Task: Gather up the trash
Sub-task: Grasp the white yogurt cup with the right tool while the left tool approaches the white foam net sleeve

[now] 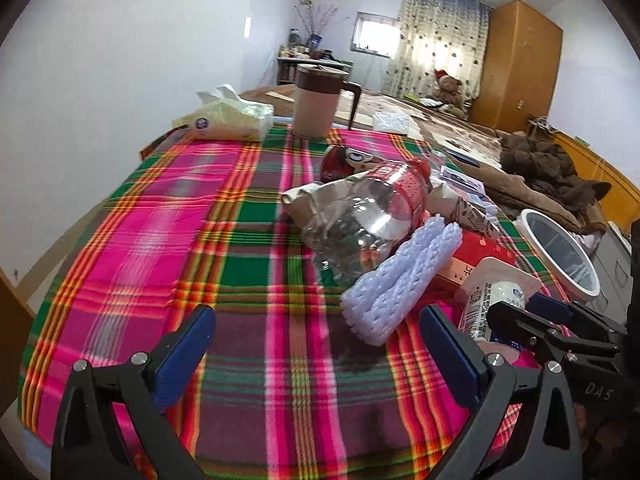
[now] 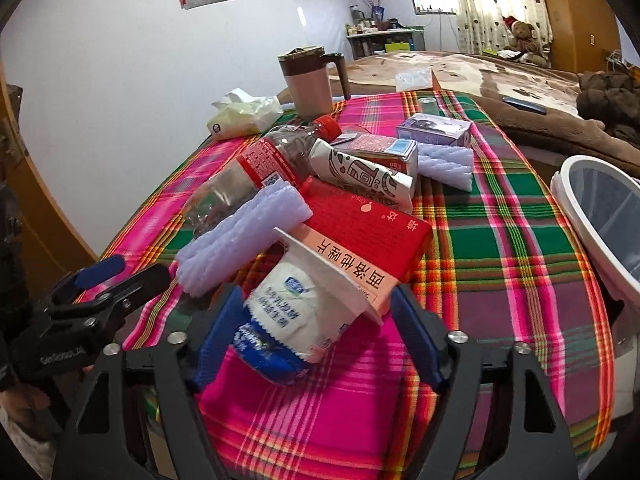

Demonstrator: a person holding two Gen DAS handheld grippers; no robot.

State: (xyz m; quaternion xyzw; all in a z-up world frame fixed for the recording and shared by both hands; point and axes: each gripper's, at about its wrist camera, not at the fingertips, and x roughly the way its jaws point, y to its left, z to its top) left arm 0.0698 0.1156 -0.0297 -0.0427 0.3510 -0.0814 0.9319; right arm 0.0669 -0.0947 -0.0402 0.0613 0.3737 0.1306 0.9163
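A white yogurt cup (image 2: 304, 312) with a blue foil lid lies on its side on the plaid tablecloth (image 2: 500, 240), leaning against a red box (image 2: 360, 232). My right gripper (image 2: 318, 300) is around the cup. Its left pad is at the cup's side and its right pad stands slightly clear, so it is open. The trash heap behind holds a clear plastic bottle (image 2: 260, 168), a white foam net (image 2: 240, 228) and a patterned paper cup (image 2: 364, 176). My left gripper (image 1: 316, 320) hangs open and empty over the cloth, just left of the foam net (image 1: 400, 276).
A white bin (image 2: 600, 208) stands off the table's right edge. Farther back lie a milk carton (image 2: 384, 148), a purple carton (image 2: 436, 128) and a second foam net (image 2: 448, 164). A lidded mug (image 2: 310, 80) and a tissue pack (image 2: 244, 114) sit at the far edge, before a bed.
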